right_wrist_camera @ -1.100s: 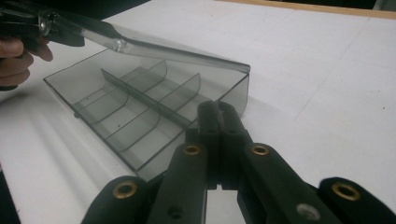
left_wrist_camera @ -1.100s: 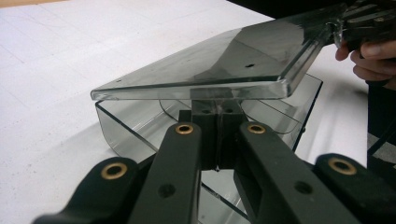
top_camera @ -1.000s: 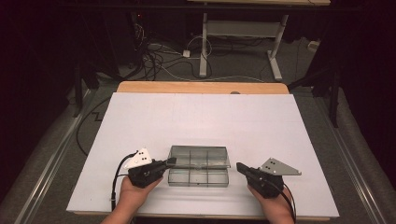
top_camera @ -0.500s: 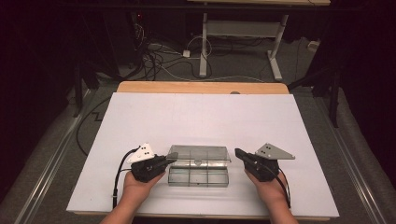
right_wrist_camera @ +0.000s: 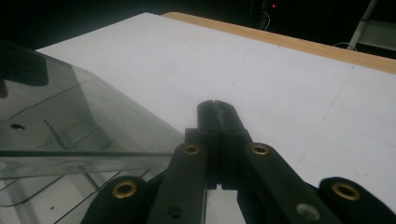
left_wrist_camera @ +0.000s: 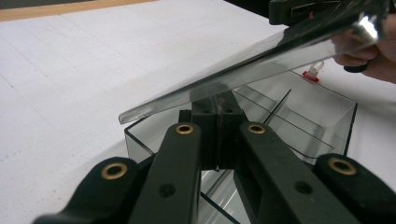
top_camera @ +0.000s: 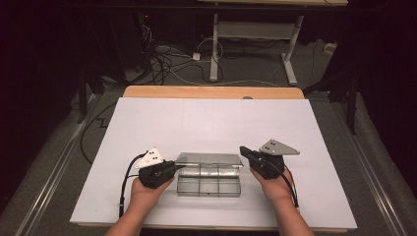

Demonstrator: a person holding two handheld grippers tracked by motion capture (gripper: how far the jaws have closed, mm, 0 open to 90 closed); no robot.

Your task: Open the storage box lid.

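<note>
A clear plastic compartment box sits near the front of the white table. Its clear lid is tilted up over the back of the box. My left gripper is at the box's left end, jaws shut. In the left gripper view its tips sit under the raised lid, over the divided box. My right gripper is at the lid's right end, jaws shut. In the right gripper view its tips lie beside the lid, with nothing between them.
A small red and white piece lies past the box's far wall. White table surface stretches behind the box to a wooden strip. Beyond it are floor cables and a white frame.
Both grippers have moved in toward the ends of the box. The right one has come up and left to the lid's corner. The lid now stands tilted up.
</note>
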